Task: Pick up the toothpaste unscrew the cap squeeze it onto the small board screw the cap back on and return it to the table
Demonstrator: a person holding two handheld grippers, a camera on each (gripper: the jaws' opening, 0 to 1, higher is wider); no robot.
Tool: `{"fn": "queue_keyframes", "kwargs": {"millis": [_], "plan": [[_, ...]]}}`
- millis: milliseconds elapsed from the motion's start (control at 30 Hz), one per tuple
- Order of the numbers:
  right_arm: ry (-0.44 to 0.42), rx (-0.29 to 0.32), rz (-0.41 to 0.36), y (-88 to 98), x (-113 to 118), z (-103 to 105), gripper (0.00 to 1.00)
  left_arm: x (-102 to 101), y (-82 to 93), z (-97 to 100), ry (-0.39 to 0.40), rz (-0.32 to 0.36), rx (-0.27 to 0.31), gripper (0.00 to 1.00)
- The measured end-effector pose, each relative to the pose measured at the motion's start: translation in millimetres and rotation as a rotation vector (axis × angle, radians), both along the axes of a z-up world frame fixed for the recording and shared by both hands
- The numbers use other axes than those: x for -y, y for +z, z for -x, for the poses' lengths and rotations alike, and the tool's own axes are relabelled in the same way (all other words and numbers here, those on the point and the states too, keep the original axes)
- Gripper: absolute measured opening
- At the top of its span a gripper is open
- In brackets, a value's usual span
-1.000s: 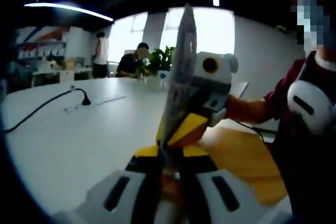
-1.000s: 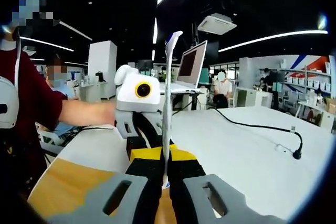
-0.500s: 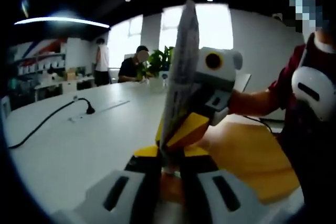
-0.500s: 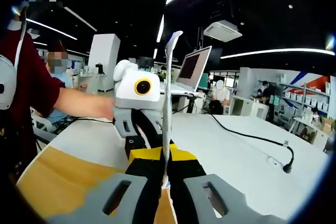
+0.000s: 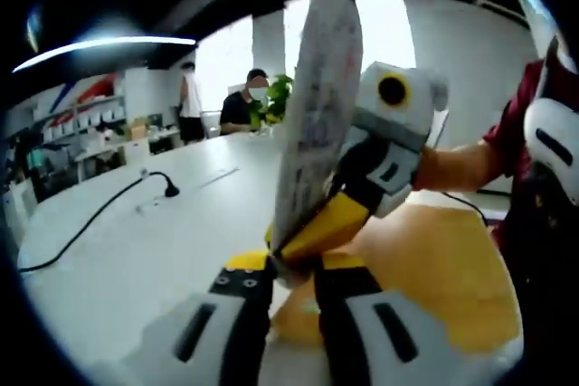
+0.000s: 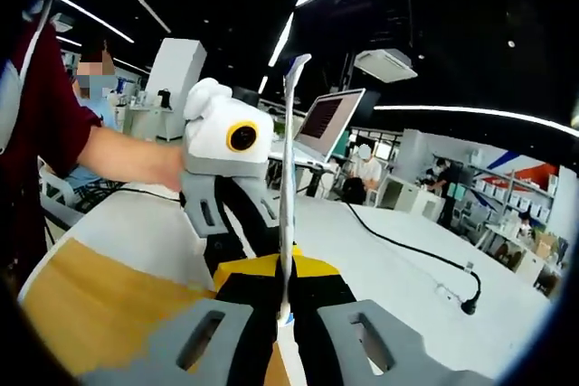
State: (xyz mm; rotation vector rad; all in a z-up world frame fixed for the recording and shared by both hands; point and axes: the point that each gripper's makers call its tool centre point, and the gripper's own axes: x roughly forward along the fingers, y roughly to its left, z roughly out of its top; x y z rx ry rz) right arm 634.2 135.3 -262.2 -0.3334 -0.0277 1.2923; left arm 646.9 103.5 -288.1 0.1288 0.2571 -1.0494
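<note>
Room: open office under a dark ceiling with long strip lights; bright windows [image 5: 380, 33] at the back in the left gripper view, shelving along the far wall, and seated and standing people in the distance.
Surface: white table [image 5: 118, 250], wide and curved at its far edge; a black cable [image 5: 90, 219] snakes across it in the left gripper view, and a black cable [image 6: 407, 250] ending in a small plug shows in the right gripper view.
Board: small board [image 5: 434, 268], yellowish wood, lying flat on the table beneath the grippers; also seen as small board [image 6: 99, 300].
Laptop: open laptop [image 6: 327, 124] stands on the table behind the tube in the right gripper view.
Plant: green plant [image 5: 276, 97] on the far side of the table.
Toothpaste, place: toothpaste tube [image 5: 312, 106] is held up in the air above the board, between both grippers, clear of the table.
Toothpaste, axis: long axis runs upward in both views; the flat crimped end points up and the lower end sits down between the jaws. Broad face shows in the left gripper view; toothpaste tube [image 6: 288, 169] is edge-on, a thin strip.
Cap: hidden between the jaws; cannot tell whether it is on.
Left gripper [image 5: 291, 270]: jaws closed on the tube's lower end.
Right gripper [image 6: 284, 291]: jaws pinched on the tube's lower part.
Person: hand and dark red sleeve [image 6: 45, 124] behind the left gripper.
</note>
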Motion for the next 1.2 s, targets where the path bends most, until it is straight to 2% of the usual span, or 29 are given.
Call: {"fn": "queue_keyframes", "kwargs": {"millis": [233, 333, 533, 633, 667, 733, 767, 867, 933, 1133, 1200], "plan": [[-0.037, 0.024, -0.007, 10.3, 10, 0, 0.01, -3, 12.5, 5.8, 0.019, 0.059, -0.016, 0.17], [-0.069, -0.001, -0.051, 17.1, 18, -3, 0.01, -6, 15.6, 10.2, 0.03, 0.092, -0.037, 0.19], [-0.098, -0.158, -0.235, 35.7, 40, -5, 0.01, -11, 18.2, 24.1, 0.043, 0.105, -0.035, 0.22], [-0.103, -0.202, -0.309, 45.1, 52, -2, 0.01, -10, 27.9, 31.3, 0.06, 0.17, -0.054, 0.24], [-0.1, -0.236, -0.357, 50.7, 57, -1, 0.01, -4, 35.8, 40.6, 0.075, 0.239, -0.09, 0.25], [-0.093, -0.294, -0.451, 61.9, 68, 1, 0.01, 5, 47.0, 57.3, 0.044, 0.29, -0.067, 0.27], [-0.095, -0.312, -0.485, 66.4, 73, 2, 0.01, 6, 49.0, 62.5, 0.048, 0.292, -0.059, 0.27], [-0.076, -0.373, -0.589, 80.4, 85, 8, 0.01, 2, 58.8, 71.0, 0.05, 0.302, -0.036, 0.29], [-0.055, -0.402, -0.652, 89.2, 90, 16, 0.01, 1, 69.2, 80.0, 0.049, 0.356, -0.016, 0.3], [0.039, -0.511, -0.816, 113.0, 96, 48, 0.01, 3, 81.7, 96.8, 0.065, 0.39, 0.018, 0.32], [0.071, -0.545, -0.87, 119.8, 97, 56, 0.01, 6, 88.1, 99.2, 0.071, 0.423, 0.02, 0.33]]}}
